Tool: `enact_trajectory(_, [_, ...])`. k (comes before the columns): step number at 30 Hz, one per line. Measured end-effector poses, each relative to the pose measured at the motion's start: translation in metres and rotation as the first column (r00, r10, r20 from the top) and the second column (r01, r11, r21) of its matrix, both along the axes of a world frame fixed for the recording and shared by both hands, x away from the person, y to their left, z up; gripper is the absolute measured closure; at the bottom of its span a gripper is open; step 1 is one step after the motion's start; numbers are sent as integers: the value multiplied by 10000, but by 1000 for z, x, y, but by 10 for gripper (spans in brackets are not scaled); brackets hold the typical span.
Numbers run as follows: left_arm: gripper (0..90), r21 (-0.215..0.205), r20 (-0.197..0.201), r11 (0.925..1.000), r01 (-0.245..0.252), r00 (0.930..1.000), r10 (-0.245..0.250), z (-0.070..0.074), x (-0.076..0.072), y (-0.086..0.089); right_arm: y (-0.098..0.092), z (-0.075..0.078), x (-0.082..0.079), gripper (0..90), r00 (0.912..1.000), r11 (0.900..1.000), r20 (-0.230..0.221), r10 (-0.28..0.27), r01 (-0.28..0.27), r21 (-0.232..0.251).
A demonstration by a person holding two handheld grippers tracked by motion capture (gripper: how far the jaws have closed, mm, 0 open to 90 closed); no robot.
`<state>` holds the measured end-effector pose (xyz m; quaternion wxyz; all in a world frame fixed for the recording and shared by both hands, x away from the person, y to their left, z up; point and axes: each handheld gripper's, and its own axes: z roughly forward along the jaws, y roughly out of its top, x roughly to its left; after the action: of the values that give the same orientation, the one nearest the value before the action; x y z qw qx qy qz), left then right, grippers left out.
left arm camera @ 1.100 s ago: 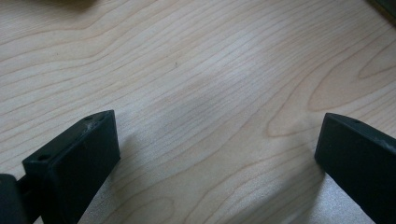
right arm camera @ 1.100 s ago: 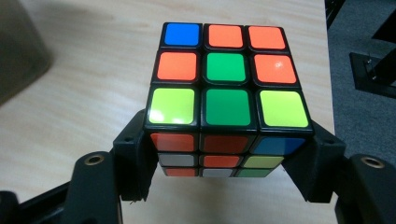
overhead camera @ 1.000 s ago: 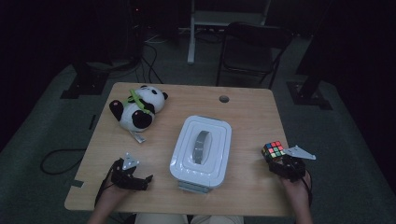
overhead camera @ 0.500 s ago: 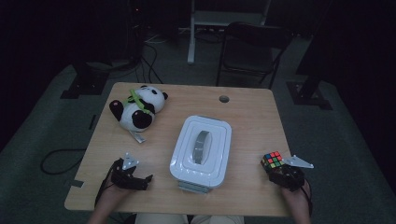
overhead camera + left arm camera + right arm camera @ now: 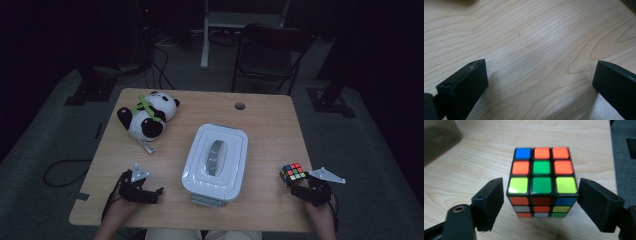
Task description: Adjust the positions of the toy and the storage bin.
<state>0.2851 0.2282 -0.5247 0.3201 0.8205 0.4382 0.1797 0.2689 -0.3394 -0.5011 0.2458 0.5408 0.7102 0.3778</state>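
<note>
Over at the worktop's [image 5: 165, 165] right edge, my right gripper [image 5: 540, 195] has just been opening around the cube [image 5: 541, 182], pads off it now, so I'd say it's set down. Left gripper [image 5: 540, 75] sits wide and empty.

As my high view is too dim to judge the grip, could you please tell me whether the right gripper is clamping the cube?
Observer: No. The right gripper has just been opening; the cube stands on the table between its jaws, with a slim gap beside one.
Operator: Thank you. Which colour is the cube's top centre?
Observer: Green.
Operator: And is the left gripper holding anything?
Observer: No, the left gripper is open, with only bare table between its jaws.
</note>
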Motion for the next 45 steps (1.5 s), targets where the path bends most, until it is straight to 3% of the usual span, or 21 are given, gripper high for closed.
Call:
enact_trajectory(5, [6, 2, -1, 10000, -1, 10000, 1, 0, 0, 0, -2, 12, -2, 176, 9990, 9991, 443, 26, -46, 432])
enact_trajectory(10, [6, 4, -2, 10000, 0, 10000, 0, 0, 0, 0, 2, 20, -1, 120, 9973, 9986, 659, 330, -355, 384])
enact_trajectory(14, [6, 3, -1, 10000, 1, 10000, -1, 0, 0, 0, 7, 26, 0, 127, 9954, 9978, 854, 445, -484, 445])
enact_trajectory(20, [6, 3, -1, 10000, -1, 10000, 1, 0, 0, 0, 18, 35, -2, 132, 9835, 9940, 1572, 891, -978, 484])
enact_trajectory(27, [6, 3, -3, 10000, 2, 10000, -2, 0, 0, 0, 35, 42, -3, 134, 9703, 9882, 1999, 1363, -1474, 419])
enact_trajectory(34, [6, 5, -3, 10000, 3, 10000, -3, 0, 0, 0, 53, 37, -4, 137, 9582, 9736, 1880, 2155, -2258, 348])
enact_trajectory(42, [6, 2, -2, 10000, 1, 10000, -1, 0, 0, 0, 73, 17, -2, 143, 9454, 9491, 1186, 3035, -3109, 496])
enact_trajectory(44, [6, 5, 0, 10000, 3, 10000, -3, 0, 0, 0, 75, 14, -2, 145, 9453, 9486, 1118, 3063, -3130, 474])
enact_trajectory(45, [6, 5, -2, 10000, 3, 10000, -3, 0, 0, 0, 80, 8, -2, 148, 9412, 9443, 974, 3235, -3276, 301])
